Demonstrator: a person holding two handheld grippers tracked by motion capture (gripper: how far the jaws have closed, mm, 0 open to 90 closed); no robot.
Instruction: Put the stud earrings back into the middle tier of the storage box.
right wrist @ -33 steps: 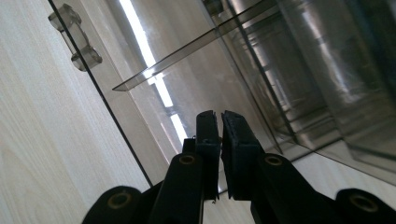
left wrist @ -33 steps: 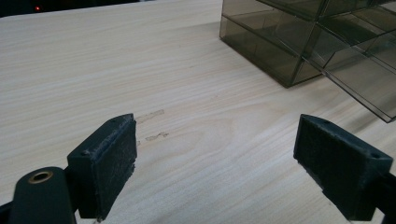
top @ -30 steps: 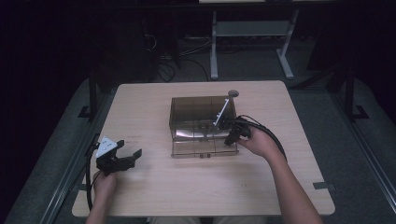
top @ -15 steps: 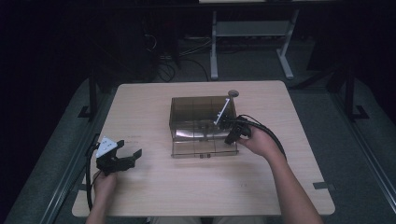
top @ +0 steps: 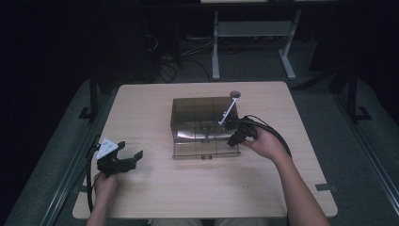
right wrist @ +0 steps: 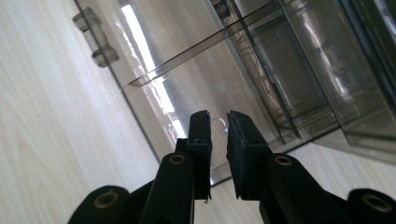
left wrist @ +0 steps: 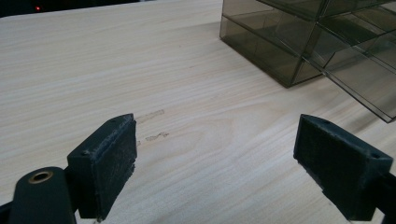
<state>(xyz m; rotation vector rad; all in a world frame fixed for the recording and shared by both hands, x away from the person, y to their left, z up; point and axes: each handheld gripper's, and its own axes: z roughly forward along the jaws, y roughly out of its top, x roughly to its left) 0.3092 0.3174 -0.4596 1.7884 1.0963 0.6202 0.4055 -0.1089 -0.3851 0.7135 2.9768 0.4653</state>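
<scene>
A pale wood-grain rectangular table [top: 197, 193] carries a smoked transparent plastic drawer cabinet [top: 200, 115] near its centre. One shallow drawer [top: 204, 147] of the same tinted plastic is pulled out toward the person, its front edge bearing two small clear knobs [top: 203, 157].

Right side: the person's right hand [top: 267, 143] holds the right black two-jaw gripper [top: 234, 140] at the drawer's right front corner. In the right gripper view this gripper [right wrist: 218, 128] has its jaws drawn close, a narrow gap between the pads [right wrist: 200, 135]; a small clear plastic knob [right wrist: 218, 122] lies in that gap, at the drawer's front edge. Whether the pads actually press on it cannot be told. The drawer's other clear knobs [right wrist: 95, 39] appear farther along the same front edge.

Left side: the person's left hand [top: 105, 184] holds the left black two-jaw gripper [top: 132, 157] low over the table's near left part, well apart from the cabinet. In the left gripper view this gripper [left wrist: 215, 154] stands wide, nothing between its pads [left wrist: 112, 163]; the cabinet's corner [left wrist: 289, 51] lies ahead and to the right.
</scene>
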